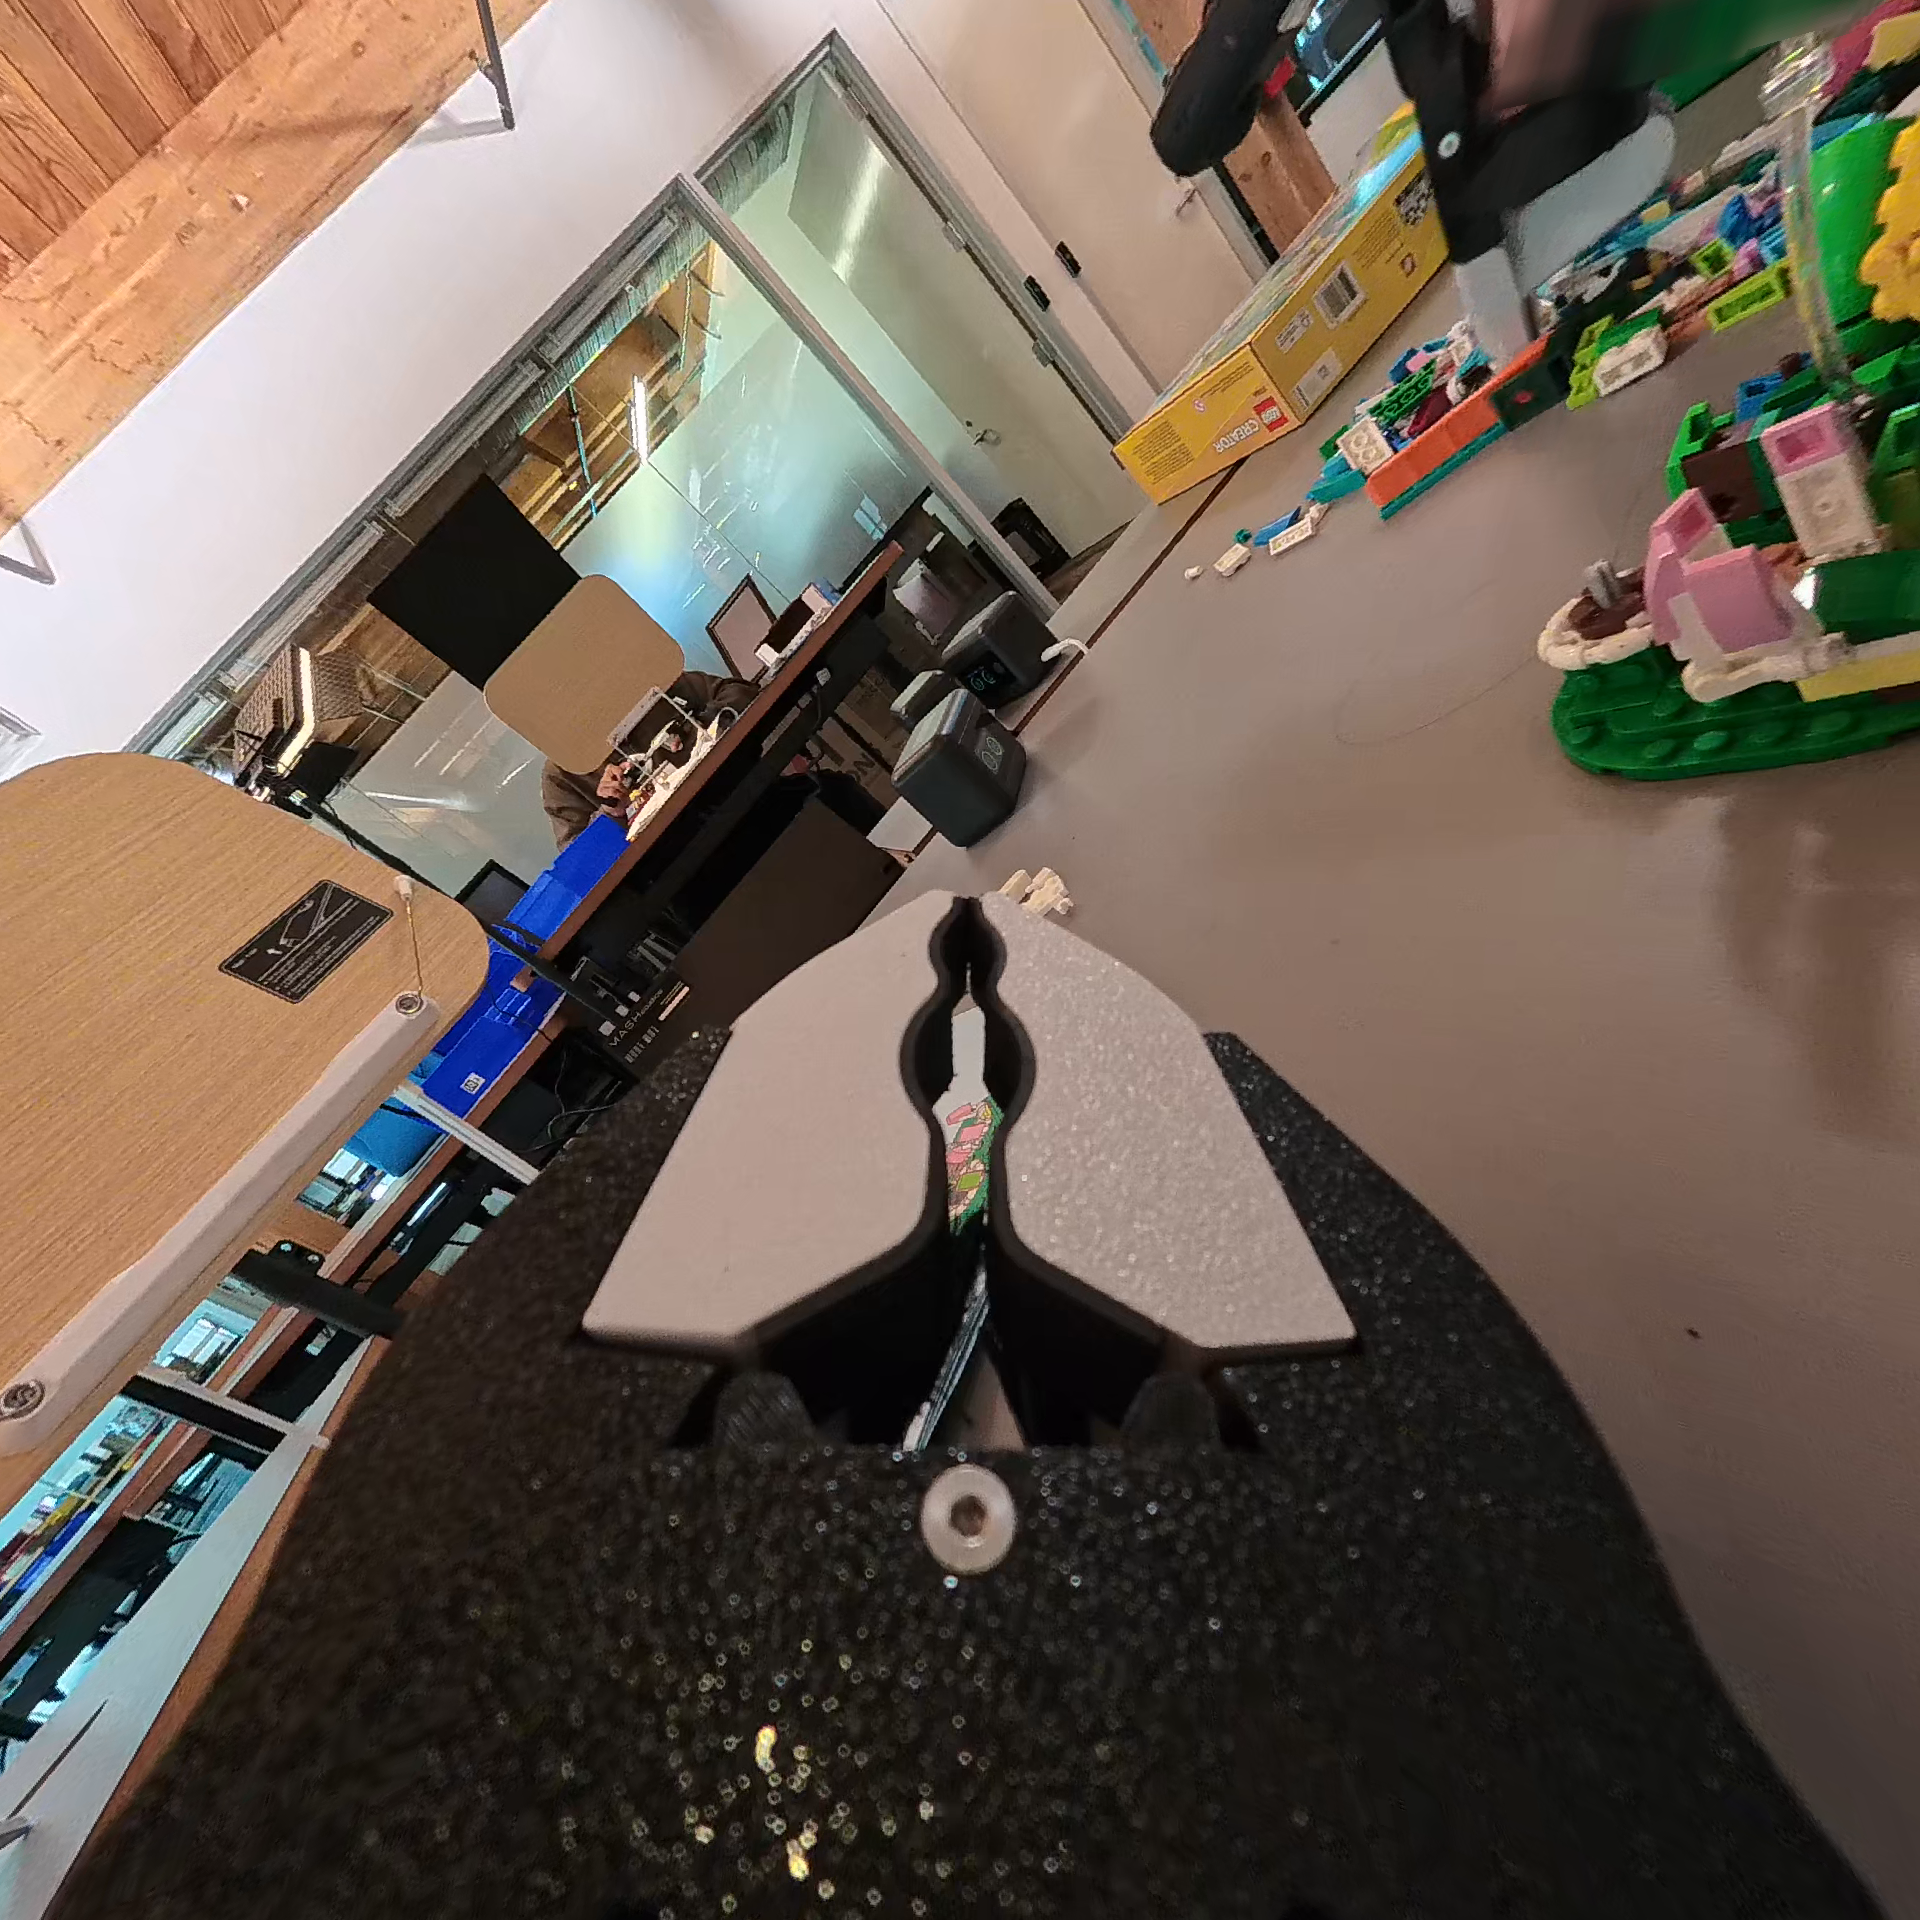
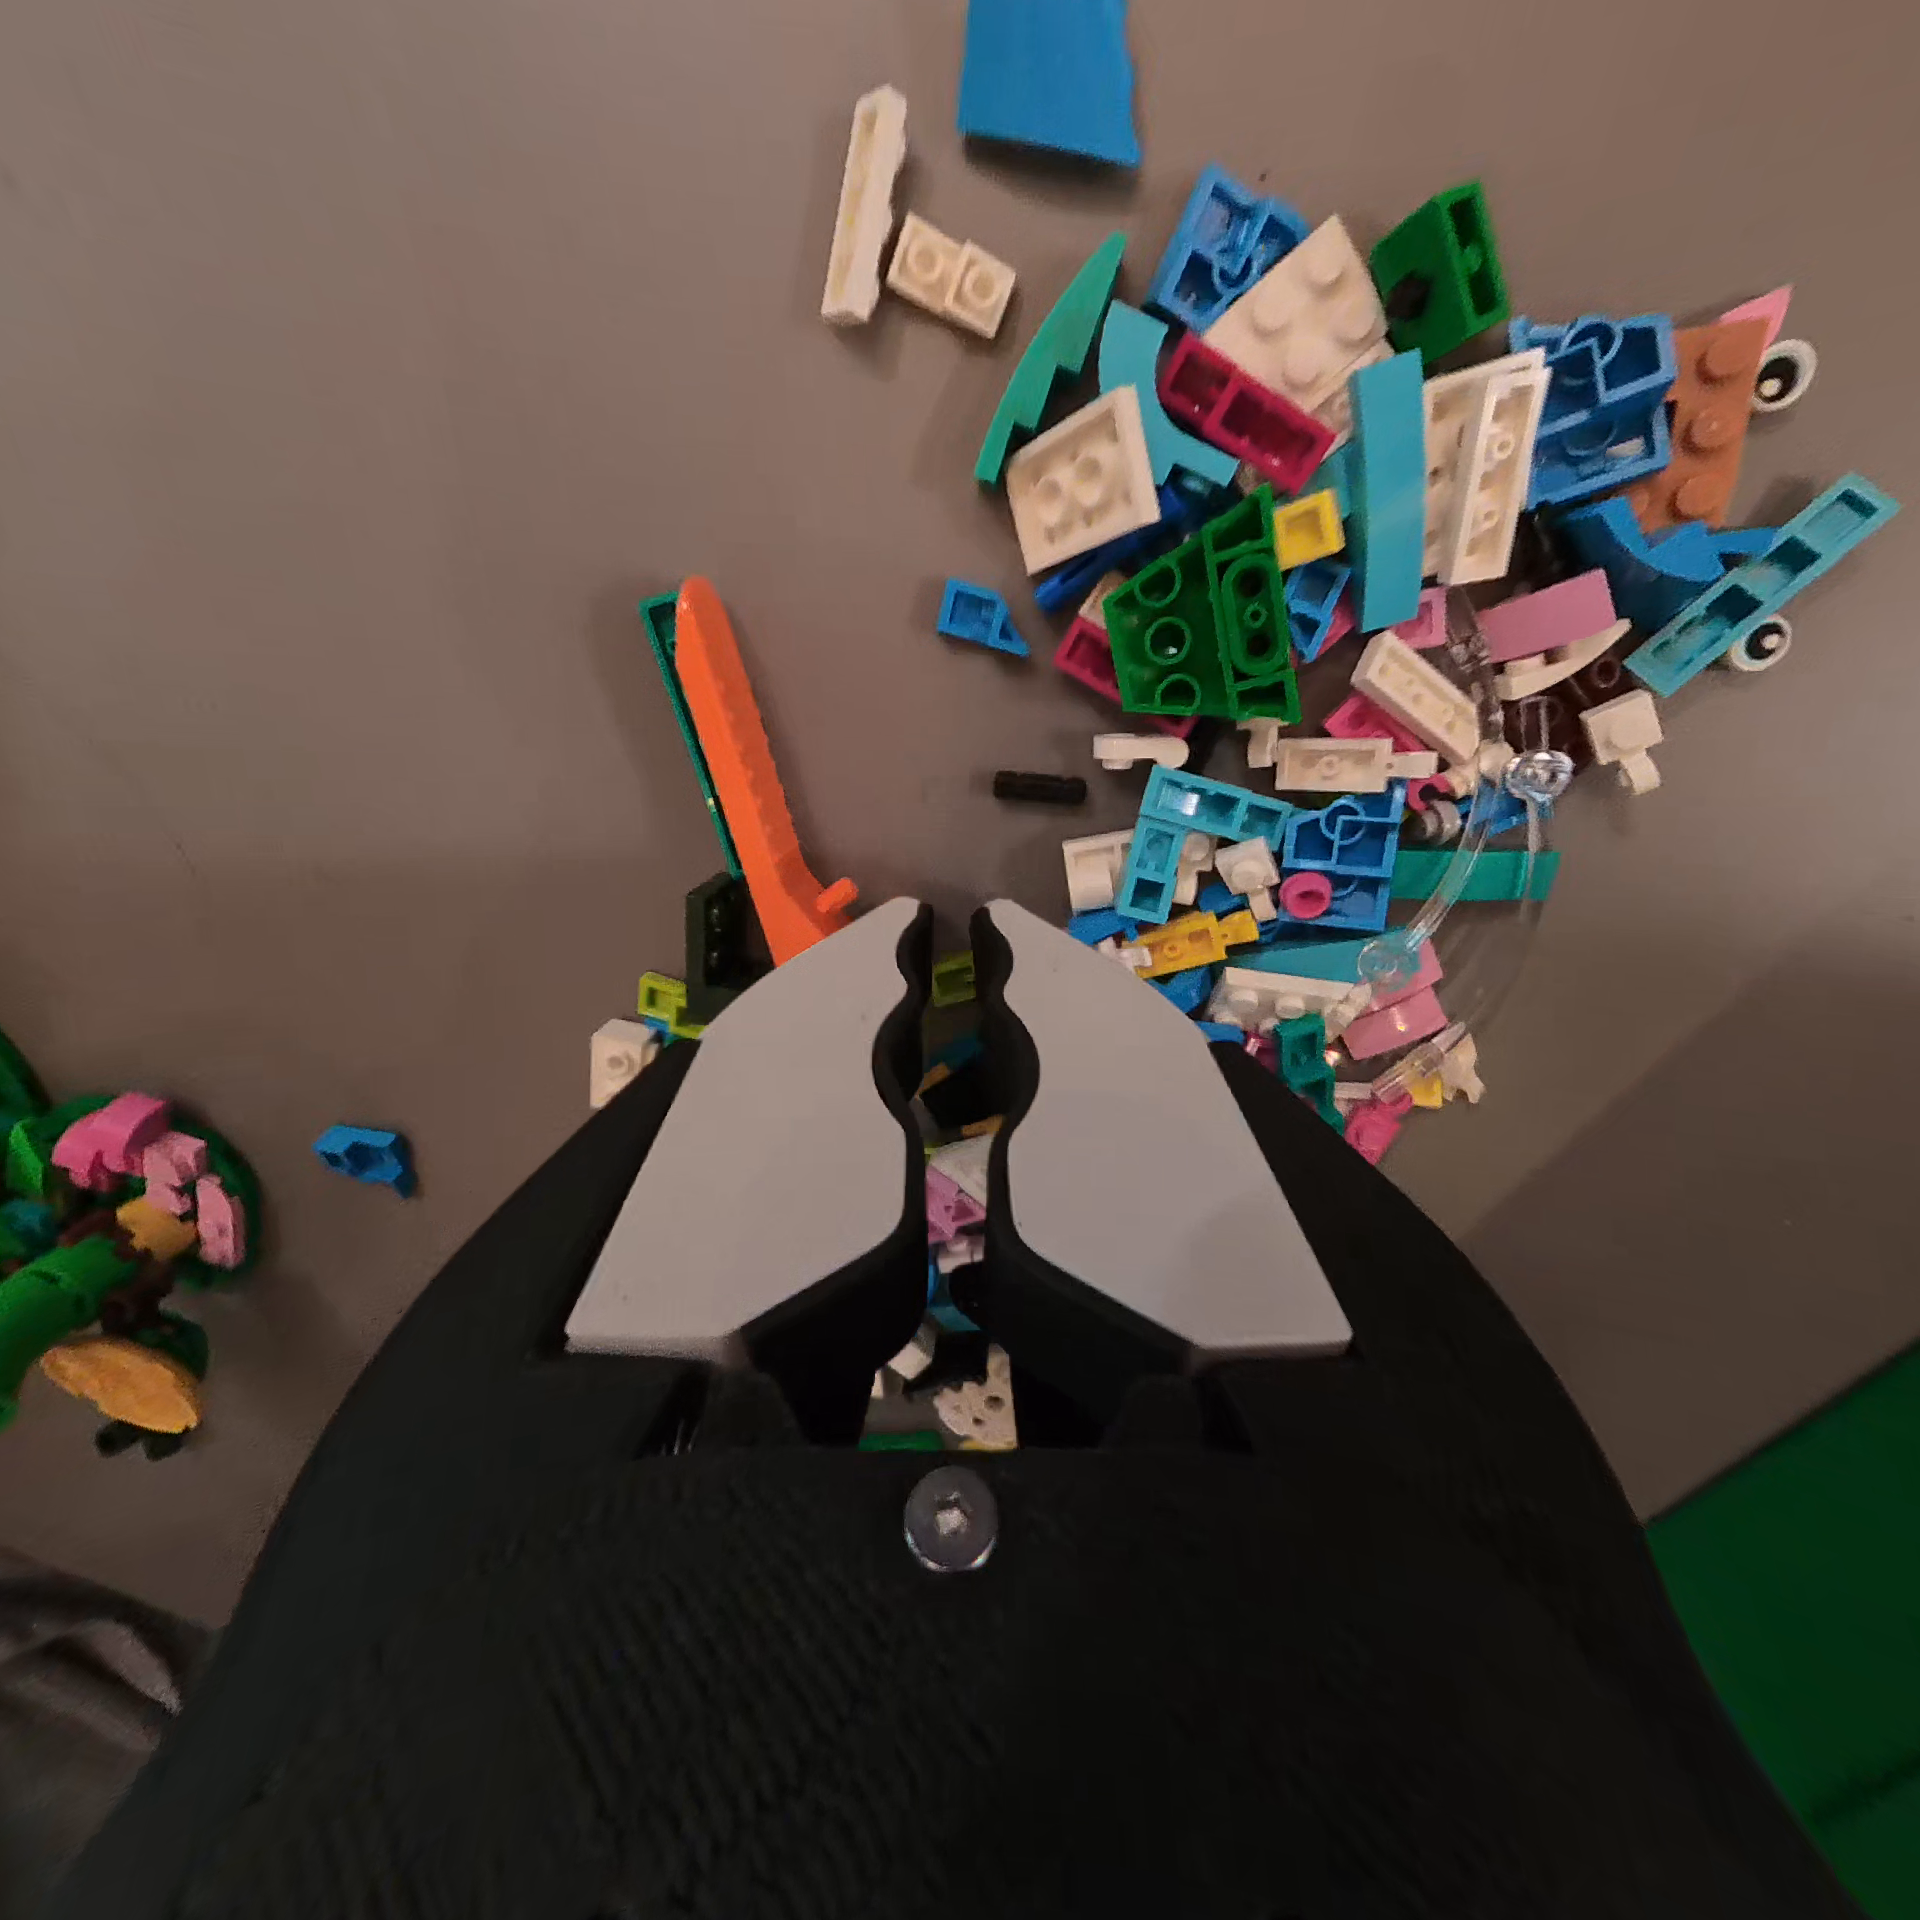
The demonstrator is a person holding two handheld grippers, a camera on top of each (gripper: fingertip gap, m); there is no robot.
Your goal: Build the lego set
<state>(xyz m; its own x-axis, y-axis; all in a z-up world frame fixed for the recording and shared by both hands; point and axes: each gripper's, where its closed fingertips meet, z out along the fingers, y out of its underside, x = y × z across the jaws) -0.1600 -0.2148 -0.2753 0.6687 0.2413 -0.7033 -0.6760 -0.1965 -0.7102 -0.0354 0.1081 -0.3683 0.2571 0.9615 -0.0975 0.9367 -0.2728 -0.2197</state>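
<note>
My left gripper is shut and held tilted above the grey table. A thin printed sheet shows in the gap between its fingers; I cannot tell if it is gripped. The part-built model, with pink blossoms on a green base, stands far to its right. My right gripper is open by a narrow gap over the near edge of a pile of loose bricks. A lime piece shows beneath the gap. One of the right gripper's grey fingers also shows blurred in the left wrist view.
An orange brick separator lies left of the pile. The yellow set box lies at the table's far side. A flowered build stands at left. Two grey devices sit at the table edge. A person works at a far desk. About 35 cm separates my left fingertips from my right.
</note>
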